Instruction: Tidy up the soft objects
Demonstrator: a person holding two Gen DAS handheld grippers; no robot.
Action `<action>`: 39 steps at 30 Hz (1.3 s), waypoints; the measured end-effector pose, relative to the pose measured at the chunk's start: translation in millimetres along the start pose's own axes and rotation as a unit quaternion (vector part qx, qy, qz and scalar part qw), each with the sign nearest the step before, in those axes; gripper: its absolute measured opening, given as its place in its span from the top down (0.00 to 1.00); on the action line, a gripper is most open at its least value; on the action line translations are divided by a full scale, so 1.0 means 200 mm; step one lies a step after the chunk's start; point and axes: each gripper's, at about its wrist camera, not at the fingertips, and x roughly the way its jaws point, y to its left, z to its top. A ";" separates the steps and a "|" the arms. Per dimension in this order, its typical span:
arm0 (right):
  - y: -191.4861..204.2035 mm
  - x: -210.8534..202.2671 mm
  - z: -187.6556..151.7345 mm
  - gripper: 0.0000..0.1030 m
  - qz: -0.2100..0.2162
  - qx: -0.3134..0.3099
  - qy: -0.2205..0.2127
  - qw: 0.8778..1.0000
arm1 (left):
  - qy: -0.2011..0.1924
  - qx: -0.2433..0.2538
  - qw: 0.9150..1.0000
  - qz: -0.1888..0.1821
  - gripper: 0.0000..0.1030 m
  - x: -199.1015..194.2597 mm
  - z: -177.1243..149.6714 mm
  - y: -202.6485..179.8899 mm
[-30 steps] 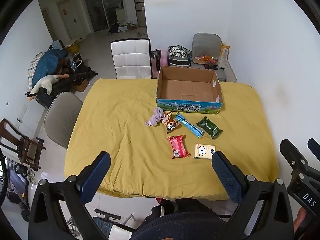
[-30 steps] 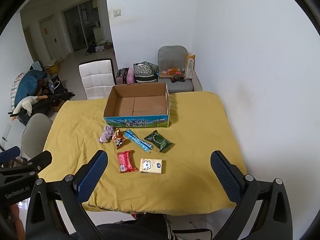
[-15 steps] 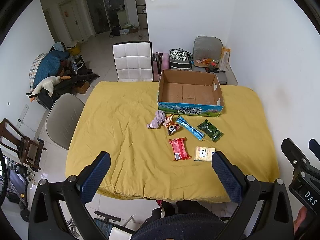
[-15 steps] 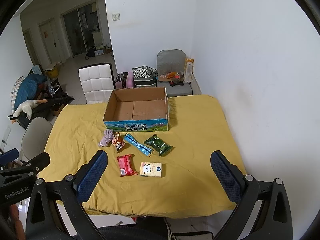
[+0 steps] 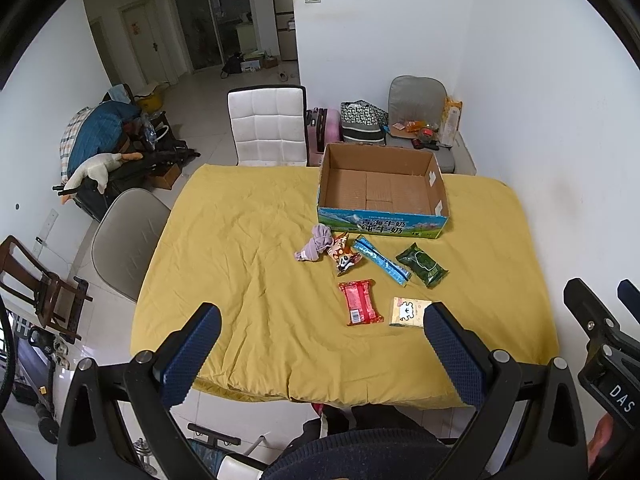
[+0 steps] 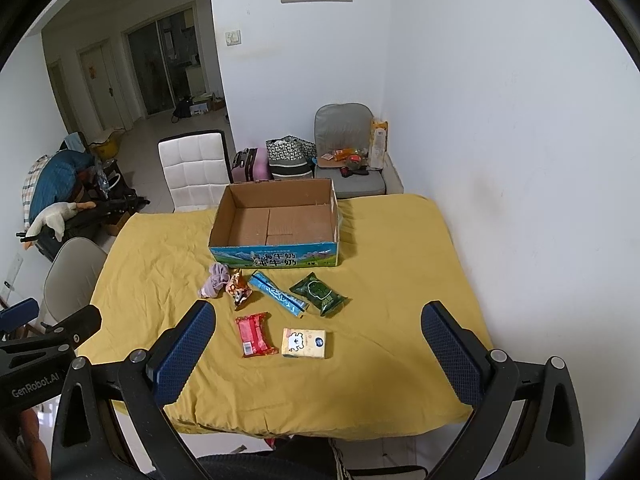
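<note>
One box (image 5: 382, 210) stands on the worktop (image 5: 248, 248), which wears one yellow cloth. Six soft things lie before the box: one purple sock (image 5: 315, 243), one orange snack bag (image 5: 343, 254), one blue tube pack (image 5: 382, 260), one green wipes pack (image 5: 421, 265), one red packet (image 5: 360, 307) and one tissue pack (image 5: 409, 311). Three chairs show: one white (image 5: 266, 126), one beige (image 5: 128, 236), one grey (image 5: 418, 98). Two tools are in view, left (image 5: 320, 354) and right (image 6: 318, 352), both held wide apart and holding nothing.
</note>
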 end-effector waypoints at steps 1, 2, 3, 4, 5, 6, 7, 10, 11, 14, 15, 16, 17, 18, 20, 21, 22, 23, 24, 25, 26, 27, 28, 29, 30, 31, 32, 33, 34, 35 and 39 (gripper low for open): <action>0.00 0.00 0.01 0.00 0.001 0.000 0.001 1.000 | 0.000 0.001 1.000 0.000 0.00 0.00 0.00 0.00; 0.00 0.00 0.01 0.00 0.002 0.000 0.003 1.000 | 0.000 0.001 1.000 0.000 0.00 0.00 0.00 0.00; 0.00 0.00 0.02 0.00 0.003 0.000 0.003 1.000 | 0.001 0.001 1.000 -0.001 0.00 0.00 0.00 0.00; 0.00 -0.01 0.03 0.00 0.003 0.000 0.002 1.000 | 0.001 0.001 1.000 -0.001 0.00 0.00 0.00 0.01; 0.00 -0.01 0.02 0.00 0.002 0.000 0.002 1.000 | 0.001 0.000 1.000 -0.001 0.00 0.00 0.01 0.00; -0.01 -0.01 0.03 0.00 0.001 0.000 0.001 1.000 | 0.000 0.001 1.000 -0.002 0.00 0.00 0.01 0.00; 0.00 -0.01 0.04 0.00 0.000 0.000 0.001 1.000 | 0.000 0.001 1.000 -0.002 0.00 0.00 0.00 0.00; 0.01 0.00 0.04 0.00 -0.001 0.000 0.001 1.000 | -0.002 0.000 1.000 -0.002 0.00 0.00 0.01 0.01; 0.01 0.00 0.04 0.00 -0.001 -0.001 0.001 1.000 | -0.003 0.000 1.000 -0.001 0.00 0.00 0.01 0.01; 0.00 0.00 0.04 0.00 -0.001 0.000 0.000 1.000 | -0.006 -0.001 1.000 0.000 0.00 0.00 0.02 0.02; 0.00 0.00 0.04 0.00 -0.002 0.000 -0.002 1.000 | -0.007 -0.001 1.000 -0.001 0.00 0.00 0.02 0.02; 0.00 -0.01 0.05 0.00 -0.002 0.000 -0.003 1.000 | -0.008 -0.001 1.000 0.000 0.00 -0.01 0.02 0.02; 0.00 -0.01 0.04 0.00 -0.003 0.000 -0.004 1.000 | -0.009 -0.001 1.000 0.000 0.00 -0.01 0.02 0.03; 0.00 -0.01 0.04 0.00 -0.003 0.000 -0.005 1.000 | -0.009 -0.001 1.000 0.000 0.00 -0.01 0.02 0.03; 0.01 -0.01 0.04 0.00 -0.003 0.000 -0.005 1.000 | -0.009 -0.001 1.000 0.000 0.00 -0.01 0.02 0.03; 0.01 -0.01 0.04 0.00 -0.004 0.000 -0.005 1.000 | -0.009 -0.002 1.000 0.000 0.00 -0.01 0.02 0.03; 0.01 -0.01 0.04 0.00 -0.004 0.000 -0.005 1.000 | -0.009 -0.002 1.000 0.000 0.00 -0.01 0.02 0.03; 0.01 -0.01 0.04 0.00 -0.004 -0.001 -0.005 1.000 | -0.009 -0.002 1.000 0.000 0.00 -0.01 0.02 0.02; 0.01 -0.01 0.04 0.00 -0.005 -0.001 -0.006 1.000 | -0.010 -0.002 1.000 0.000 0.00 -0.01 0.02 0.02; 0.01 -0.01 0.04 0.00 -0.005 -0.001 -0.006 1.000 | -0.009 -0.001 1.000 0.000 0.00 0.00 0.02 0.02; 0.01 -0.01 0.03 0.00 -0.005 0.000 -0.007 1.000 | -0.009 -0.002 1.000 -0.001 0.00 0.00 0.03 0.02; 0.01 -0.01 0.03 0.00 -0.005 -0.001 -0.007 1.000 | -0.009 -0.001 1.000 0.000 0.00 0.00 0.03 0.02; 0.01 -0.01 0.03 0.00 -0.005 -0.001 -0.006 1.000 | -0.009 -0.001 1.000 0.000 0.00 0.00 0.03 0.03; 0.02 -0.01 0.02 0.00 -0.005 -0.002 -0.006 1.000 | -0.010 -0.002 1.000 0.000 0.00 0.00 0.03 0.03; 0.02 -0.01 0.02 0.00 -0.005 -0.001 -0.006 1.000 | -0.010 -0.002 1.000 0.000 0.00 0.00 0.03 0.02; 0.02 -0.01 0.02 0.00 -0.005 -0.001 -0.006 1.000 | -0.010 -0.001 1.000 0.000 0.00 0.00 0.03 0.03; 0.02 -0.01 0.02 0.00 -0.006 -0.002 -0.006 1.000 | -0.010 -0.001 1.000 0.000 0.00 0.00 0.03 0.03; 0.02 -0.01 0.02 0.00 -0.005 -0.001 -0.007 1.000 | -0.009 -0.001 1.000 0.000 0.00 0.00 0.03 0.03; 0.02 -0.01 0.02 0.00 -0.005 -0.001 -0.006 1.000 | -0.010 -0.001 1.000 0.000 0.00 0.00 0.03 0.03; 0.02 -0.01 0.02 0.00 -0.005 -0.001 -0.007 1.000 | -0.010 -0.002 1.000 0.000 0.00 0.00 0.03 0.03; 0.03 0.01 0.02 0.00 -0.004 0.001 -0.003 1.000 | -0.013 -0.002 1.000 0.000 0.00 0.00 0.04 0.04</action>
